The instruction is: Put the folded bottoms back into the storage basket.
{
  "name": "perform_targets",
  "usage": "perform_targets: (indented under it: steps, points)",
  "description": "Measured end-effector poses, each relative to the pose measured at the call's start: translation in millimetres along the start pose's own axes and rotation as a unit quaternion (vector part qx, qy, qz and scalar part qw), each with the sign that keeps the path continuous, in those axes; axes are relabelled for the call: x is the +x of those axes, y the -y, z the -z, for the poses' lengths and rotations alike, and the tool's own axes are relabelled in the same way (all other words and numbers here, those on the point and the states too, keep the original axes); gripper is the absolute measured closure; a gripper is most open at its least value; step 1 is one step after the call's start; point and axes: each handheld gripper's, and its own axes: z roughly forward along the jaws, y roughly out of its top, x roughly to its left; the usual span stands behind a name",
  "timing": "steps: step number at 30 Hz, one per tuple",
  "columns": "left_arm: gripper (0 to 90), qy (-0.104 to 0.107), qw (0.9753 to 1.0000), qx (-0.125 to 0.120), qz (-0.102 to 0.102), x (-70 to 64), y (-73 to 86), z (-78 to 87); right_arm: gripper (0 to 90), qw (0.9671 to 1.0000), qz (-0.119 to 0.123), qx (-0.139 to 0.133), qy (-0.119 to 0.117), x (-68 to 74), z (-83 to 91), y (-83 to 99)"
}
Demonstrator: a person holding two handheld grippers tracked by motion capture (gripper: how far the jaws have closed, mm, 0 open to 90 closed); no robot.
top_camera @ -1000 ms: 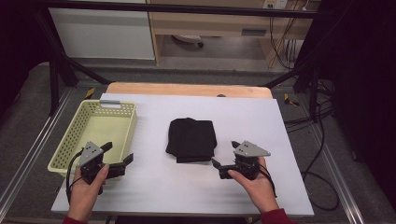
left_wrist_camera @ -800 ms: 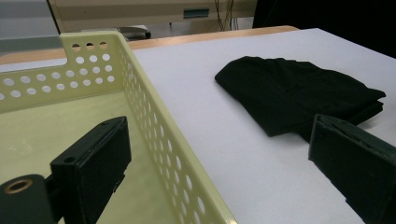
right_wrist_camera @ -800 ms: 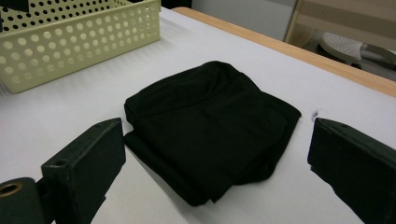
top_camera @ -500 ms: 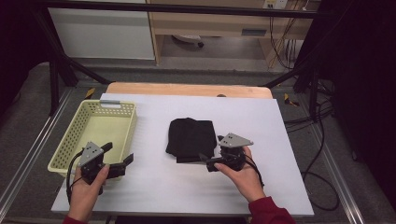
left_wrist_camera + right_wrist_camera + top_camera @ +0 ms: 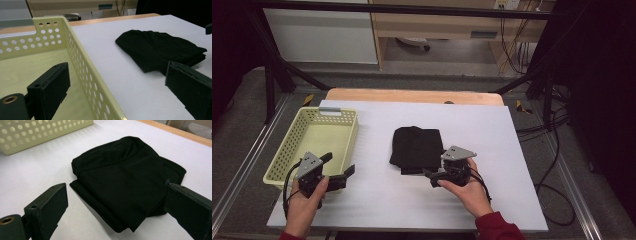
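- I am looking at a folded black cloth (image 5: 416, 148) lying flat near the middle of the white table (image 5: 522, 165), just right of the yellow basket (image 5: 343, 131).
- I am holding the right gripper (image 5: 435, 176) at the near right corner of the cloth, with its jaws standing wide apart and gripping nothing.
- In the right gripper view the cloth (image 5: 125, 177) is sitting between and beyond the two jaws, its folded layers showing at the near edge; I cannot tell whether the right-hand jaw is touching the fabric.
- I am keeping the left gripper (image 5: 337, 167) over the basket's near right corner, its jaws also spread apart and empty.
- In the left gripper view one jaw is hanging over the basket's inside (image 5: 25, 62), the other over the table, with the basket wall between them and the cloth (image 5: 160, 50) well beyond.
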Motion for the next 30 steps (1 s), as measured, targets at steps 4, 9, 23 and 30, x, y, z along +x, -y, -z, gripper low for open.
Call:
perform_targets:
  steps: [4, 9, 23, 30]
  points:
    - [6.0, 0.000, 1.0000, 0.001, 0.000, -0.1, 0.1, -0.2, 6.5, 1.0000, 0.002, 0.006, -0.001, 1.0, -1.6, 1.4]
    - [6.0, -0.001, 1.0000, 0.001, 0.000, 0.0, 0.1, -0.3, 8.1, 0.9999, 0.007, 0.015, -0.005, 2.3, -4.2, 3.5]
    - [6.1, -0.002, 1.0000, 0.003, 0.002, 0.3, 0.4, -0.7, 15.4, 0.9993, 0.014, 0.034, -0.005, 2.6, -9.7, 8.5]
    - [6.2, -0.002, 1.0000, 0.003, 0.002, 0.3, 0.3, -0.3, 23.3, 0.9988, 0.027, 0.038, -0.014, 5.0, -11.1, 9.2]
